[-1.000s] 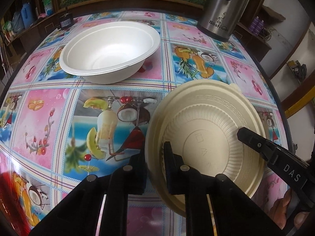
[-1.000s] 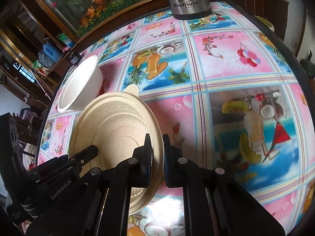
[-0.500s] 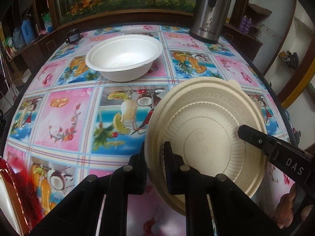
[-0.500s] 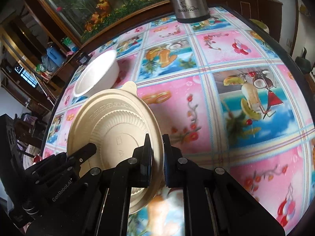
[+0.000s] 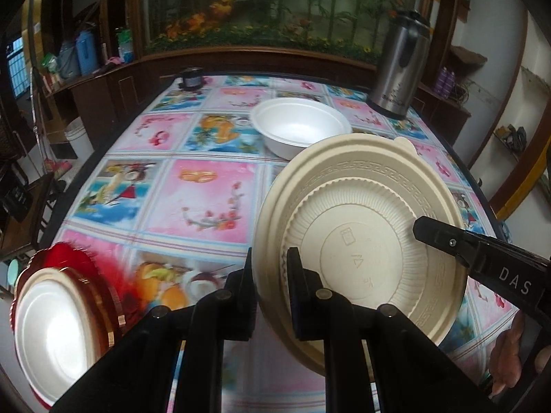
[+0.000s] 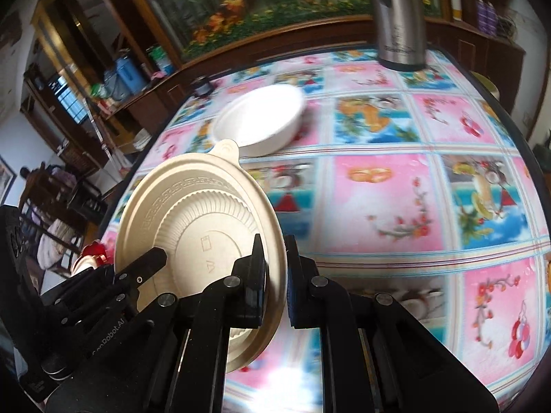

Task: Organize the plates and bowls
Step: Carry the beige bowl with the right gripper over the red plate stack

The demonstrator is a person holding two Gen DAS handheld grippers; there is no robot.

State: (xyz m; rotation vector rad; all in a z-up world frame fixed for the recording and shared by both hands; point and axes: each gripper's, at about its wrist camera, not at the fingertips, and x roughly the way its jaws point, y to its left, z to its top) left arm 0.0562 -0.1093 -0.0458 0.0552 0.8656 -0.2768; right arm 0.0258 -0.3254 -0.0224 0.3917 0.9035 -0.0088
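Busy fruit-print tablecloth (image 5: 206, 186) covers the table, with a fish tank (image 5: 275, 3) behind and a steel flask (image 5: 399, 72) at the far corner. Both grippers pinch the same beige plate (image 5: 361, 227), held tilted above the table: left gripper (image 5: 270, 272) clamped on its left rim, right gripper (image 6: 275, 265) on its right rim. White bowl (image 5: 299, 127) sits further back. Red plate (image 5: 65, 261) with a white bowl in it sits near left.

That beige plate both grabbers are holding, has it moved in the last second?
Yes. The beige plate has come back toward the near edge, away from the white bowl, which now sits farther off.
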